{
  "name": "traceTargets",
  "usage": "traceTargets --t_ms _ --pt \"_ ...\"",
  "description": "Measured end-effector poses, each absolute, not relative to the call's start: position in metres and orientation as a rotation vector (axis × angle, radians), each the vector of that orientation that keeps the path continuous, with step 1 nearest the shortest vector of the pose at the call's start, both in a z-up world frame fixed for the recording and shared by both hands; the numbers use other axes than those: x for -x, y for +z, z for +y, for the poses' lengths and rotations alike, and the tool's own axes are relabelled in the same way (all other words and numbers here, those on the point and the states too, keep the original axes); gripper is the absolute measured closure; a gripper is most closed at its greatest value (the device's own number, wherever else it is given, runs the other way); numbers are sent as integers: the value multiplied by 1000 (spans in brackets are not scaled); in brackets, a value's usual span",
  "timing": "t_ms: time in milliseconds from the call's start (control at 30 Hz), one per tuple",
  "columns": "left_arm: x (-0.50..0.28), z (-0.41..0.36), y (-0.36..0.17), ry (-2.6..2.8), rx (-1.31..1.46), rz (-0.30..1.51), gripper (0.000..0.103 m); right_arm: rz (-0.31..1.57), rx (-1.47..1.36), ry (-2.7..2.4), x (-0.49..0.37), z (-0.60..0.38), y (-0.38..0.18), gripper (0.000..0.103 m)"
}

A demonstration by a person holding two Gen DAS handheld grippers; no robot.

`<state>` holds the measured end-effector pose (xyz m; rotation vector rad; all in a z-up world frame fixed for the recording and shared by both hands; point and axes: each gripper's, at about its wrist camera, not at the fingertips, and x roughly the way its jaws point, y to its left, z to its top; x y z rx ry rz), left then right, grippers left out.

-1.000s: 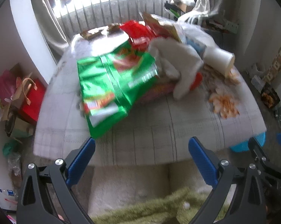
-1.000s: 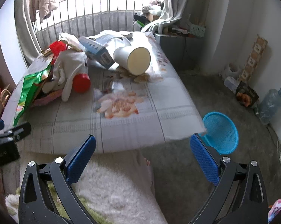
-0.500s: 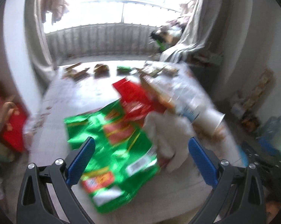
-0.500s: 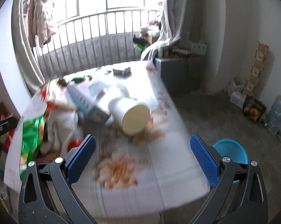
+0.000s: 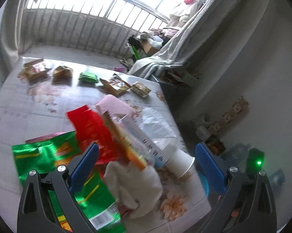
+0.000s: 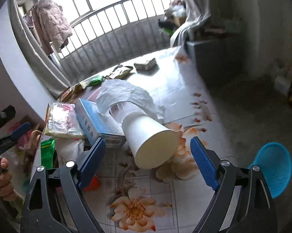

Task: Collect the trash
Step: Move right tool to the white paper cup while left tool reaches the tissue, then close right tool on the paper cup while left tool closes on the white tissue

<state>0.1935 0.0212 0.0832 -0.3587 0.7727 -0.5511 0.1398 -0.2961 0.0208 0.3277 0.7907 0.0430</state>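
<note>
Both grippers are spread wide and empty: the right gripper (image 6: 147,162) brackets the toppled paper cup (image 6: 149,138), the left gripper (image 5: 146,167) hovers over the wrapper pile (image 5: 99,136). All trash lies on the table (image 6: 184,194); the blue basket (image 6: 272,167) beside it appears unfilled, collection not yet begun.

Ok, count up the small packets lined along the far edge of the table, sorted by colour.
Gold packets: 4
Green packet: 1
Total: 5
</note>
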Motion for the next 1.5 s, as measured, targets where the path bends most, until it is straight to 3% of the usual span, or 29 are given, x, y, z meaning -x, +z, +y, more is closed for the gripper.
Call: traceTargets --t_ms 300,400,467,500,633,833,900,933,967,1067,1167,1300,1500 --pt "-227 16 57 -502 410 912 43 872 -357 174 -169 -301 9 19" --pt "-233 15 47 -484 427 958 59 903 -340 203 -175 -300 1 17" --pt "-236 15 41 -481 449 983 79 927 -334 214 -179 -298 -6 17" --pt "-237 16 39 -487 462 990 80 933 -339 219 -180 -298 -9 17" --pt "-232 17 42 -487 467 974 80 934 -342 233 -178 -298 -13 18" --pt "-223 15 48 -461 406 954 80 936 -371 211 -176 -304 -15 35" --pt "-220 16 52 -423 363 943 66 931 -404 213 -174 -307 -16 39" --pt "-218 17 55 -401 341 934 46 932 -421 216 -173 -309 -17 43" --pt "-215 20 59 -387 327 915 33 930 -433 214 -171 -310 -17 46" --pt "-206 24 79 -367 262 827 31 928 -451 205 -165 -312 -18 56" --pt "-205 14 103 -407 166 758 30 934 -475 207 -162 -315 -20 57" --pt "-225 -37 122 -574 -40 795 29 942 -461 194 -160 -314 -19 55" --pt "-244 -130 94 -701 -563 857 29 900 -405 174 -146 -317 -8 26"
